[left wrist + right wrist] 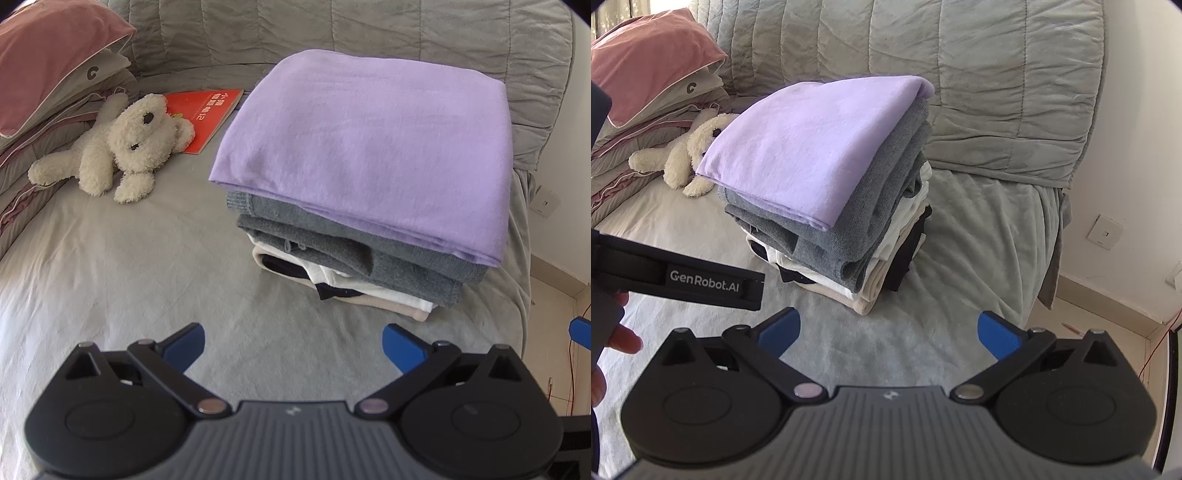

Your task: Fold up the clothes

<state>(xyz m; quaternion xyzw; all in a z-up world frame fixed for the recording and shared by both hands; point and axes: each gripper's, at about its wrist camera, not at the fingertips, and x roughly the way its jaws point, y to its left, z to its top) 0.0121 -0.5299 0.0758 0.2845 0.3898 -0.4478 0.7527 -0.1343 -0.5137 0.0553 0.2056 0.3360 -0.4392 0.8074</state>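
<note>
Near the bed [110,258] edge, folded stack [362,155] sits.

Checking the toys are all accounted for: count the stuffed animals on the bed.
1: a cream stuffed bear lies beside the red book, against the pillows. Others may hide behind the folded pile.

1 stack of folded clothes [354,236]: 1 purple piece [369,147] on top, grey knit [406,266] beneath, white, beige and dark layers under that, exact number unclear | 1 stuffed bear [125,147] | 1 red book [207,114] | 1 pink pillow [48,62] | 1 wall socket [546,201] | 2 grippers [293,345] [888,334], each with 2 blue fingers [184,345]
</note>
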